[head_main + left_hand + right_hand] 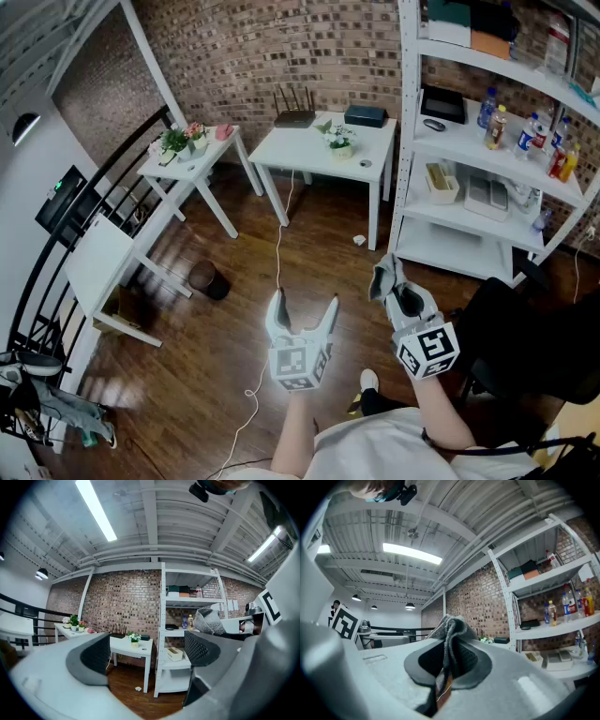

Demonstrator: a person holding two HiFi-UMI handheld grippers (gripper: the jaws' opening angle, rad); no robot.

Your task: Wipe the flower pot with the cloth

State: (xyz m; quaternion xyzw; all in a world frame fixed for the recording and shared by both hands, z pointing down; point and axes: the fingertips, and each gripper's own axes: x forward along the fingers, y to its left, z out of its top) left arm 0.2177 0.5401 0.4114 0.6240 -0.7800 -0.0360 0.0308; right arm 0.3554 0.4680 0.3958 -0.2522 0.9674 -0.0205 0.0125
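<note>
**Cloth gripped on the right, pot far off on the desk**

Bottom centre of the head view: left gripper (pixel 305 305), fingers (pixel 96 656) partly apart, nothing between them, only room showing through the gap. Just right of it is the right gripper (pixel 398 292), fingers clamped on a bunched grey cloth (pixel 384 277) that sticks out past the tips. Both point level toward the far wall.

Flower pot (pixel 339 148): small, upright, white flowers, upper centre of the frame on the white desk (pixel 300 148). It is well apart from both grippers, up and slightly left of the cloth. The right gripper is nearer and has the cloth. Judged: approach stage, wiping not begun. The cloth needs carrying forward to the pot, and the left is free to steady it.

In between: wood floor, a white cable (pixel 277 234) dropping from the desk, a small scrap (pixel 359 240). Nothing seems to block the way. The shelf rack (pixel 410 141) stands just right of the desk, and the right arm could clip its post. Router (pixel 294 118) and dark box (pixel 366 115) sit behind the pot. The second desk (pixel 192 169), upper left, carries more potted plants (pixel 174 141), so which pot is meant can't be told for sure.
</note>
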